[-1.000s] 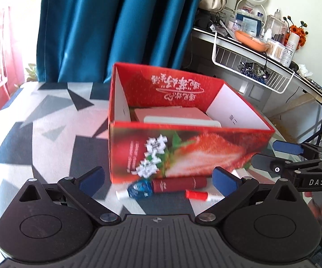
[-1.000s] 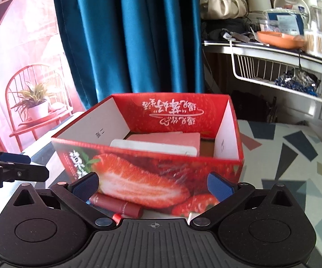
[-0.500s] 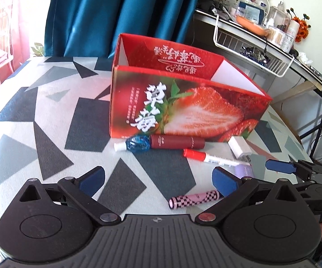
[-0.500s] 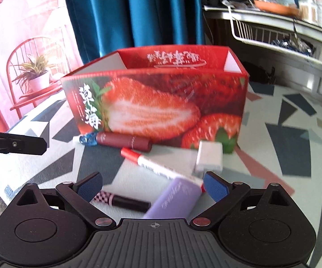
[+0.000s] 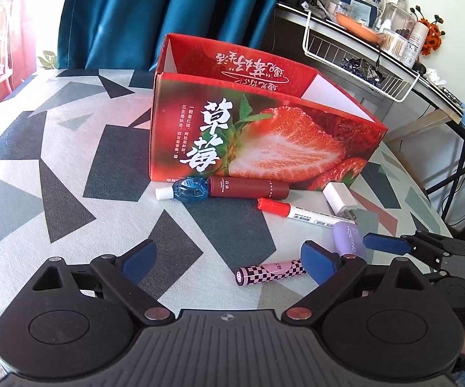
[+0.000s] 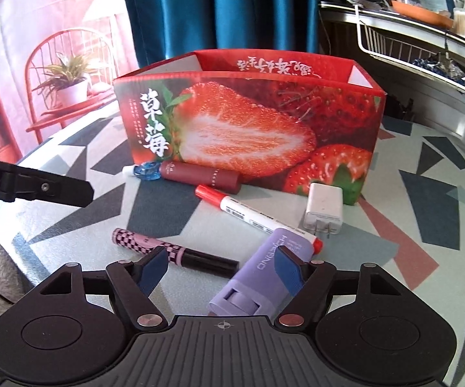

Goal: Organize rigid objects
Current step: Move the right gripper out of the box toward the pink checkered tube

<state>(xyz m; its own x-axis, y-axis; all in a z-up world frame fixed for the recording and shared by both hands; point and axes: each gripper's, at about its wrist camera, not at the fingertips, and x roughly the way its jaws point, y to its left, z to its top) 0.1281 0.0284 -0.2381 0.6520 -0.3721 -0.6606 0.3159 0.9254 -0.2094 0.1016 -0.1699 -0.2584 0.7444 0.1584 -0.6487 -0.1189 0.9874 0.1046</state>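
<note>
A red strawberry box (image 5: 264, 135) (image 6: 248, 122) stands open-topped on the patterned table. In front of it lie a blue correction tape (image 5: 190, 190), a dark red tube (image 5: 248, 188), a red-capped marker (image 6: 248, 216), a white charger plug (image 6: 324, 208), a purple case (image 6: 261, 277) and a pink checkered tube (image 5: 269, 272). My left gripper (image 5: 229, 261) hangs low, its jaws closing; the checkered tube lies beside its right finger, untouched. My right gripper (image 6: 221, 271) is closing around the purple case, with the left pad still clear of it.
Behind the table hangs a blue curtain (image 5: 168, 16). To the right stands a cluttered shelf with a white wire basket (image 5: 355, 61). The table's rounded edge runs close at the right (image 5: 426, 200). A red chair with a plant (image 6: 64, 77) is at far left.
Both grippers have come down from over the box to just above the table in front of it. The right jaws have narrowed about the purple case; the left jaws have narrowed slightly.
</note>
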